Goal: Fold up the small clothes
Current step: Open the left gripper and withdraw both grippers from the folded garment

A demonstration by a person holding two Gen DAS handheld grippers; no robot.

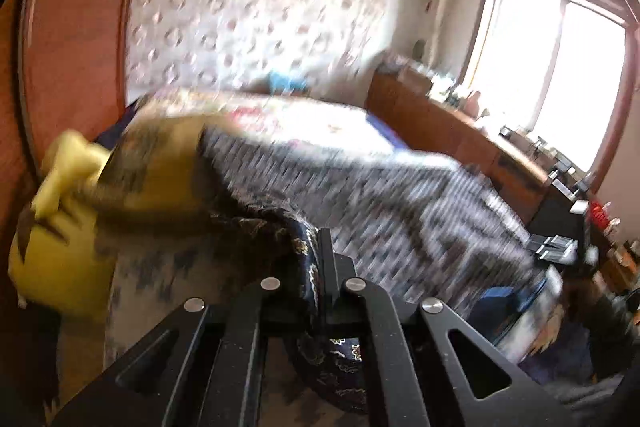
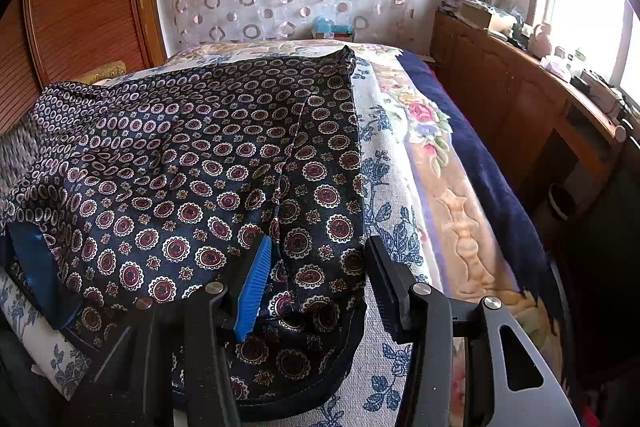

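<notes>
A dark navy garment with red and white medallion print (image 2: 208, 163) lies spread on the bed. In the right wrist view my right gripper (image 2: 316, 267) is open, its jaws wide apart over the garment's near right corner, the blue pad (image 2: 254, 287) resting on the cloth. In the left wrist view my left gripper (image 1: 320, 251) is shut on an edge of the garment (image 1: 304, 247), holding it lifted; the cloth (image 1: 380, 195) stretches away blurred. The left gripper shows as a blue shape at the right wrist view's left edge (image 2: 36, 267).
The bed has a floral blanket (image 2: 400, 147) and a navy cover (image 2: 480, 163). A yellow plush toy (image 1: 60, 227) sits to the left. A wooden cabinet (image 2: 500, 87) with clutter runs along the right under a window. A wooden wardrobe (image 2: 80, 7) stands at the left.
</notes>
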